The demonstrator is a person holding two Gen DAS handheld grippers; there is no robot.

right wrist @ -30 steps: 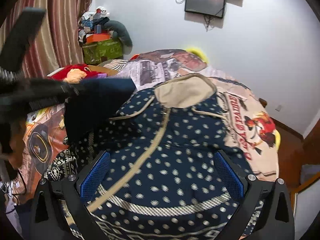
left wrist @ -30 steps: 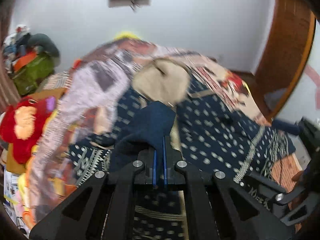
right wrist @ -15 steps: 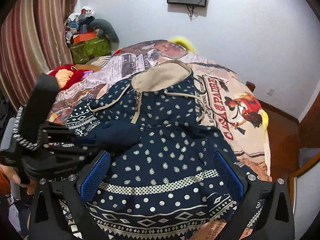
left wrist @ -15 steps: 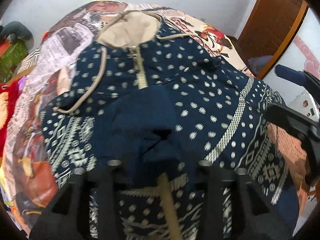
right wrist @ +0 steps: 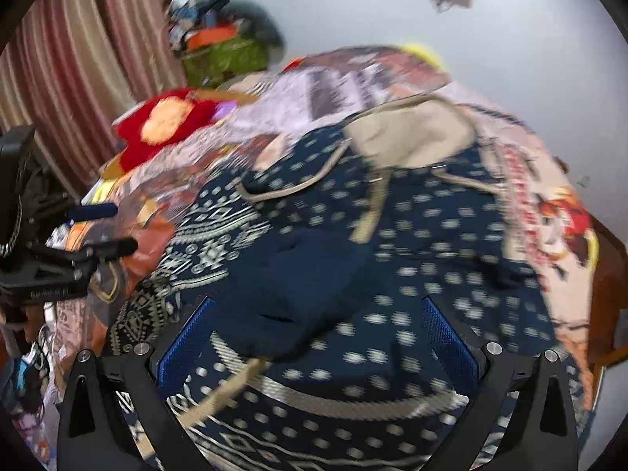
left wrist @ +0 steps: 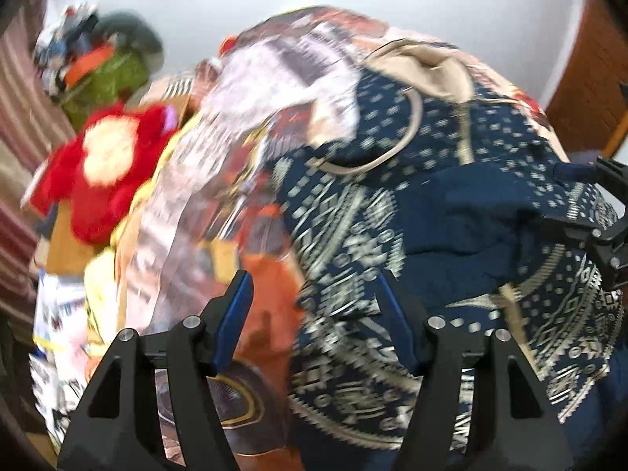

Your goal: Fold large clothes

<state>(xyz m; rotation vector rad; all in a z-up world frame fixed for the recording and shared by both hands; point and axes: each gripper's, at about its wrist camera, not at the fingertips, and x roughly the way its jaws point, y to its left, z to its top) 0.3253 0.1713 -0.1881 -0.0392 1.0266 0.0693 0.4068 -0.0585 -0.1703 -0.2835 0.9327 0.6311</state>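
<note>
A large navy hoodie with cream dots and patterned bands (right wrist: 431,243) lies spread on the bed, its beige hood (right wrist: 416,137) at the far end. One plain navy sleeve (right wrist: 298,274) lies folded across its middle; it also shows in the left wrist view (left wrist: 459,212). My left gripper (left wrist: 314,314) is open and empty over the hoodie's left edge. My right gripper (right wrist: 318,337) is open and empty just above the folded sleeve. Both views are motion-blurred.
The bed carries a printed multicoloured cover (right wrist: 549,204). A red plush toy (left wrist: 102,172) and a green bag with piled items (right wrist: 223,55) sit at the left. Striped curtains (right wrist: 78,59) hang left; a wooden door (left wrist: 581,90) stands right.
My left gripper let go of the navy sleeve, opened, and drew back to the left. The sleeve now lies across the hoodie. The right gripper stayed open.
</note>
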